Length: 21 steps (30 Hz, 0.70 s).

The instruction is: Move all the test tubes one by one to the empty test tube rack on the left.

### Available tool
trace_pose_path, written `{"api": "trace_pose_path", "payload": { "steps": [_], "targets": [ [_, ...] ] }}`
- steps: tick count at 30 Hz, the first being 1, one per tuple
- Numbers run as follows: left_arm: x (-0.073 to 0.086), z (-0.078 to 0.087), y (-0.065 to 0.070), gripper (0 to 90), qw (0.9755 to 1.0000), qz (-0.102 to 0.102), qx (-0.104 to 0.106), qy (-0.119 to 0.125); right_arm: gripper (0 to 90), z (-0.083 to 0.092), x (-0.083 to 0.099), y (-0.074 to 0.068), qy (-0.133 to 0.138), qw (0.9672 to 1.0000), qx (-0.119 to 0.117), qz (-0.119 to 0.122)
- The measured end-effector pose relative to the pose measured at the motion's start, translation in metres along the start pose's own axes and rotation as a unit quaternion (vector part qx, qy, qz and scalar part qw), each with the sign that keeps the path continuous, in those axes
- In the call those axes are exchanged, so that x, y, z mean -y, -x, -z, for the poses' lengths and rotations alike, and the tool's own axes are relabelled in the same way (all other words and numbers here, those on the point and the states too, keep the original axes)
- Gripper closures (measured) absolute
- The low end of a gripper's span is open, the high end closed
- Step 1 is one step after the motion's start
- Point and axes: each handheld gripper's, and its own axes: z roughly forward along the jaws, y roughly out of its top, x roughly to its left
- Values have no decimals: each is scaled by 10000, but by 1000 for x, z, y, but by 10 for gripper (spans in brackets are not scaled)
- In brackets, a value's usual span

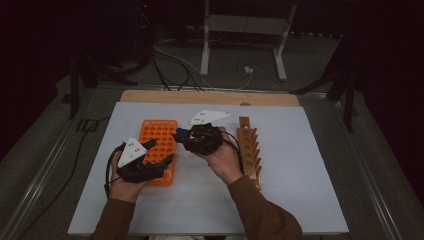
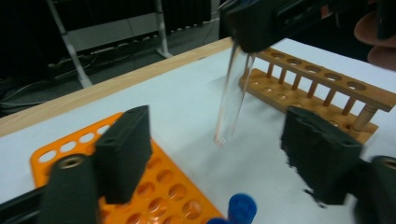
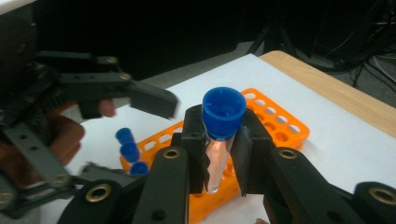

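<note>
While right gripper [image 3: 219,154] clamps clear tube [image 3: 215,161], blue cap [image 3: 223,112] on top, left gripper [image 2: 224,158] gapes empty.

Dim, dark surroundings — table [image 1: 300,165] softly lit from above, soft-focus gripper views, faint shadows.

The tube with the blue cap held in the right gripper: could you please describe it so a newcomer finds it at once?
Start at the orange rack on the white table. Beside its right edge, the right gripper holds a clear tube upright. Unlike the other blue-capped tubes standing in the rack, this one is lifted and clamped between black fingers.
</note>
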Motion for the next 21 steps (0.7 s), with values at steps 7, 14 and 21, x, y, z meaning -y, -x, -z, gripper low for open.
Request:
{"api": "trace_pose_path", "payload": {
  "steps": [7,14,21],
  "targets": [
    [-6,-8,5,545,9998,-118,183,10,768,-3,-2,-7,9,9997,-238,-17],
    [-8,-9,6,711,9997,-147,205,36,767,-5,-4,-13,-66,9993,-357,57],
    [-8,-8,5,772,9996,-194,224,38,765,-7,-3,-14,-100,9991,-412,66]
  ]
}}
